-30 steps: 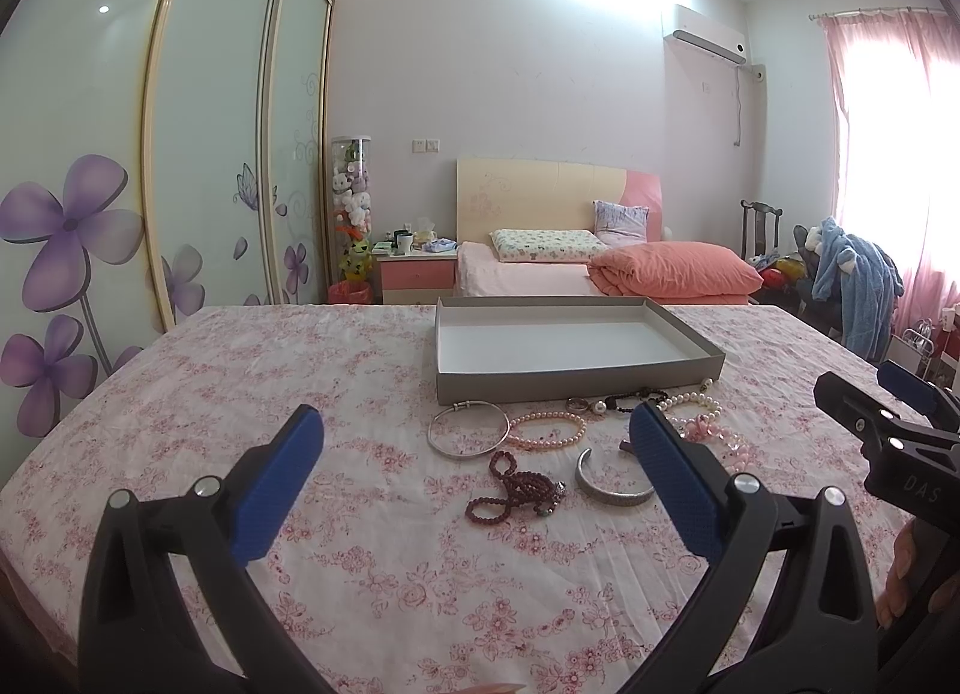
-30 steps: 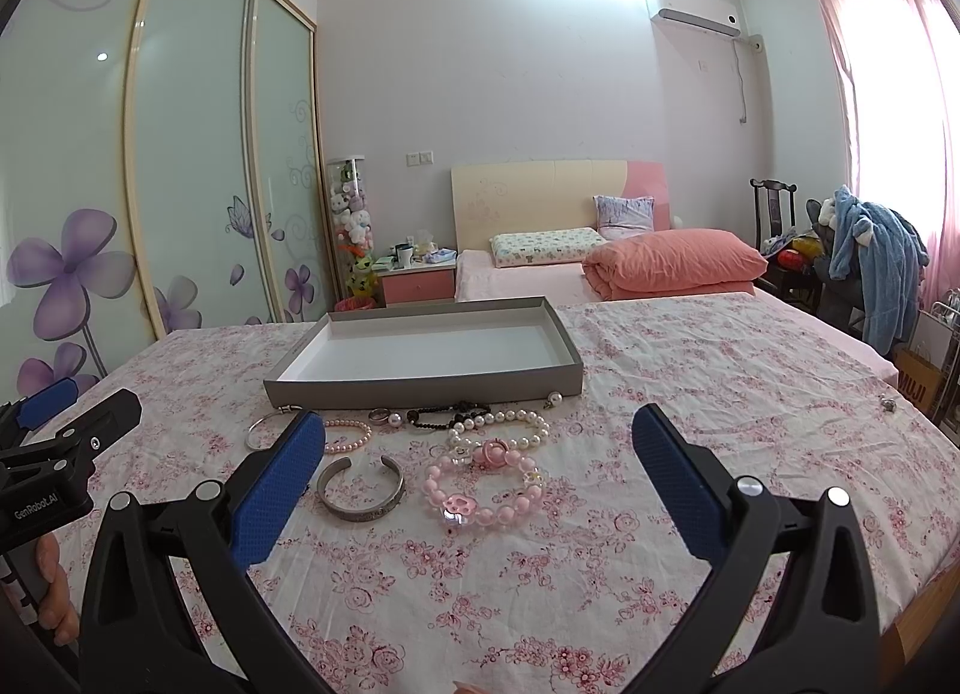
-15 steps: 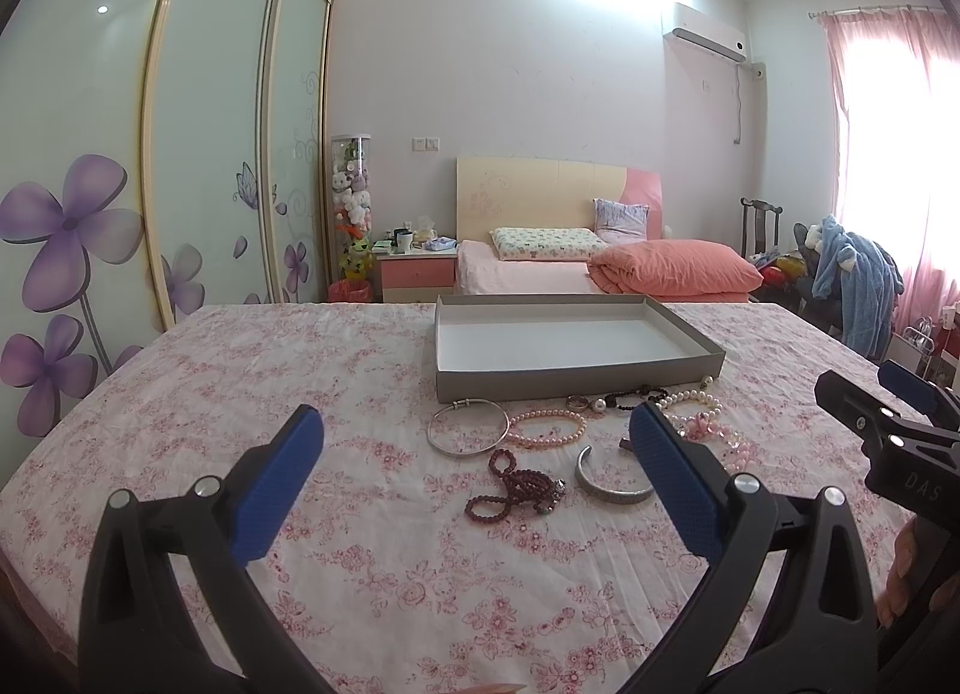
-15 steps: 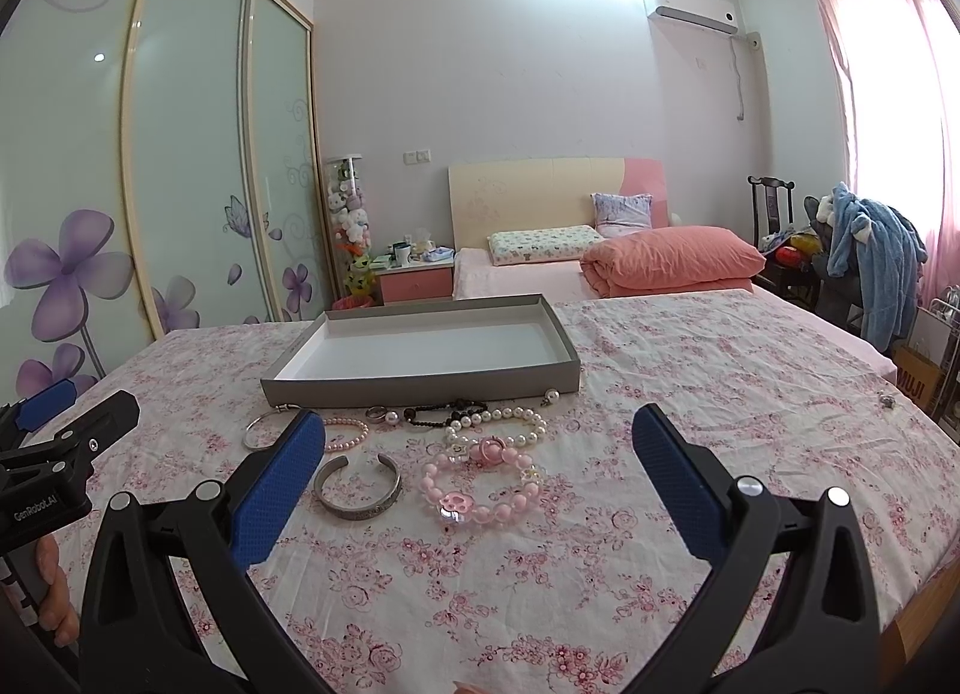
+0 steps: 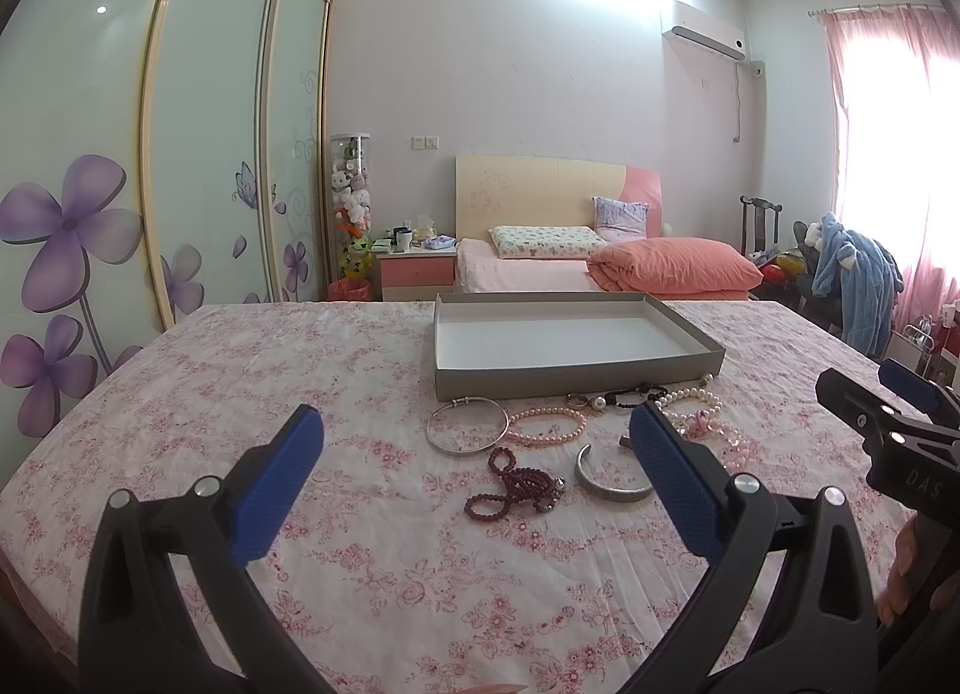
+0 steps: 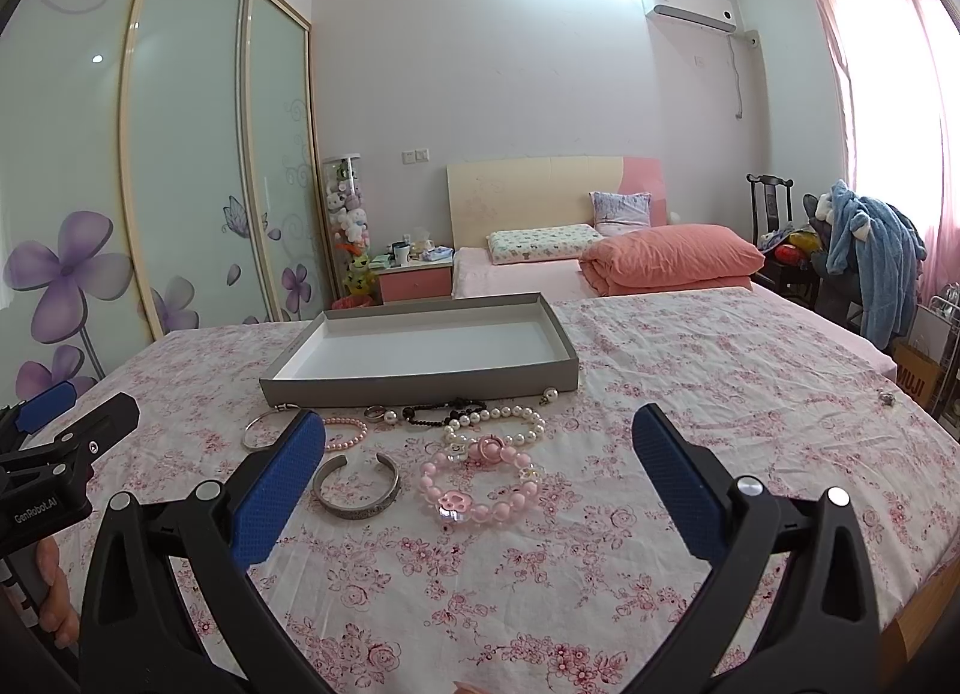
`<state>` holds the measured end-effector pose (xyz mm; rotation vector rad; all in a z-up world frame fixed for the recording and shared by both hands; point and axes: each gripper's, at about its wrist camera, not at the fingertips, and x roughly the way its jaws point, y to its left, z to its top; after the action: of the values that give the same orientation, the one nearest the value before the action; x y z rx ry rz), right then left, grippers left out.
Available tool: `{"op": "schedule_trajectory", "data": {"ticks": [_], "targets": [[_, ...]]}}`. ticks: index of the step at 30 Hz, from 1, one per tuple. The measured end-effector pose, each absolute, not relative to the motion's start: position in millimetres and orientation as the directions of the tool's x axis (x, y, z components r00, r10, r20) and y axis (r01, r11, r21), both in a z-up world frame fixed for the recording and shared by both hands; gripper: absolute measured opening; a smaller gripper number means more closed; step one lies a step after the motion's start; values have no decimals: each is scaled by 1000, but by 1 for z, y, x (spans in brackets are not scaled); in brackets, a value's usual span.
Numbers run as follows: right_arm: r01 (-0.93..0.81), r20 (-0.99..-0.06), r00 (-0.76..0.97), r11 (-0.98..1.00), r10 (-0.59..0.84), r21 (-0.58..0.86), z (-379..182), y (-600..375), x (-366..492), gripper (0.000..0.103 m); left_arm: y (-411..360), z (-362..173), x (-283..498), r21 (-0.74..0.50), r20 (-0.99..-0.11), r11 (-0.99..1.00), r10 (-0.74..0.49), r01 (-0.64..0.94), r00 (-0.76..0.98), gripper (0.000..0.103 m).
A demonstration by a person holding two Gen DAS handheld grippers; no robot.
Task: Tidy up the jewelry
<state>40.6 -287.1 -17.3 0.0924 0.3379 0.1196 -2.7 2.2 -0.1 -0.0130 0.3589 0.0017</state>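
a shallow grey tray [image 5: 576, 379] [image 6: 420, 385] with a white floor is set on a surface covered by a pink floral cloth [image 5: 336, 370] [image 6: 720, 382]; nothing is seen inside the tray. all the jewelry is laid on the cloth just in front of the tray's near wall. in the left wrist view a thin silver bangle [image 5: 467, 426] is seen closest to the tray, with a pink pearl bracelet [image 5: 547, 426] just beside it, a dark red bead strand [image 5: 515, 489] nearer the camera, and a silver cuff [image 5: 609, 479] to its right. a white pearl strand [image 5: 696, 397] and a black bead bracelet [image 5: 636, 396] are placed along the tray's front edge.

in the right wrist view the silver cuff [image 6: 358, 487] is found near the left blue pad, a chunky pink bead bracelet [image 6: 480, 484] lies between the pads, and the white pearl strand [image 6: 495, 424] lies just behind it, near the black bead bracelet [image 6: 447, 412] and a small ring [image 6: 376, 412].

the left gripper [image 5: 474, 454] is held above the cloth with its jaws spread wide and nothing gripped; the dark red strand lies between them, apart from both pads. the right gripper [image 6: 474, 451] is likewise held with jaws spread wide and nothing gripped, and the pink bead bracelet is untouched.
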Motion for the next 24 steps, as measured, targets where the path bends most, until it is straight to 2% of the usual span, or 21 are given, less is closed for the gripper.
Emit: {"op": "schedule_trajectory", "data": {"ticks": [24], "targets": [[-100,-330,935,989,132,113,-19,-291,41,101,0,-1,0,-10,-361,1000,3,-7,933,99]]}}
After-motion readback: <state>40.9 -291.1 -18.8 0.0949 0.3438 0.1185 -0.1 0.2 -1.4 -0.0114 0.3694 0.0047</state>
